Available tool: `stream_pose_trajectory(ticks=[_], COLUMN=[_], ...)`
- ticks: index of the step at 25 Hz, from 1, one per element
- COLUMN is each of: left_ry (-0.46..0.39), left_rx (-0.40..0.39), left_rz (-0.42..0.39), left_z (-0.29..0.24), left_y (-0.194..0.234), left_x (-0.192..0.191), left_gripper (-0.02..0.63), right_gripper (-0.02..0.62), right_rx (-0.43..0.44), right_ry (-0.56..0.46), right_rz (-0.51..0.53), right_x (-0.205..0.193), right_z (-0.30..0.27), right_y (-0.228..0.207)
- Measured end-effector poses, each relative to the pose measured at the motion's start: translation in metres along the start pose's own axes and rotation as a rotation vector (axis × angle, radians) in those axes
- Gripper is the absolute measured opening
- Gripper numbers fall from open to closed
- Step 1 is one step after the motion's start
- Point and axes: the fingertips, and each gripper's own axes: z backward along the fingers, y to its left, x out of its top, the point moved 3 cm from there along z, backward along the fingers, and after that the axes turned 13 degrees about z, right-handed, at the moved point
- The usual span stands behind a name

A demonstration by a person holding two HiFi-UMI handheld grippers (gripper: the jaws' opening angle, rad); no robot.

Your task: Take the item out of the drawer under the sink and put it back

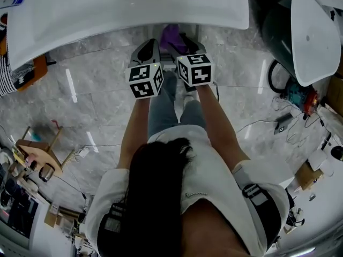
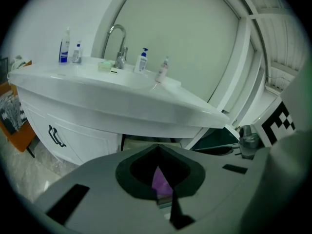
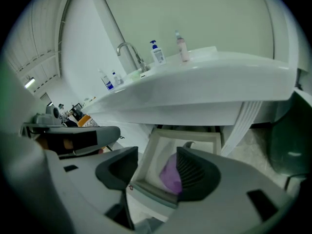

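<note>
The purple item point(image 1: 171, 36) lies in the open white drawer point(image 3: 183, 136) under the sink point(image 1: 134, 7). My right gripper point(image 3: 156, 172) is open above the drawer's front. The purple item point(image 3: 170, 177) shows between its jaws, close beside the right pad point(image 3: 197, 174); I cannot tell if they touch. My left gripper point(image 2: 157, 147) has its jaw tips together, and the purple item point(image 2: 161, 182) shows beyond through the hollow between its pads. In the head view the left gripper point(image 1: 150, 43) and the right gripper point(image 1: 186, 40) sit side by side at the drawer.
A faucet point(image 2: 118, 45) and several bottles stand on the sink top. A cabinet door with a dark handle point(image 2: 56, 135) is left of the drawer. A white toilet lid point(image 1: 313, 36) and a dark bin point(image 3: 290, 145) are at the right. A wooden stool point(image 1: 40, 154) and cables lie on the marble floor.
</note>
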Motion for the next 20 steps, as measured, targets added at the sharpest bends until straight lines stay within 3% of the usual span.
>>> stream_pose_trajectory(ticks=[14,20], left_ry=[0.125,0.141], left_rx=[0.019,0.053], left_rz=[-0.016,0.033], left_z=[-0.058,-0.071], left_y=[0.030,0.043], left_x=[-0.035,-0.041], left_gripper=[0.003,0.003], right_gripper=[0.282,0.293], right_rx=[-0.005,0.003], right_ry=[0.170,0.261], right_rz=[-0.036,-0.030], right_x=[-0.038,-0.062], right_z=[-0.076,-0.101], right_y=[-0.022,-0.028])
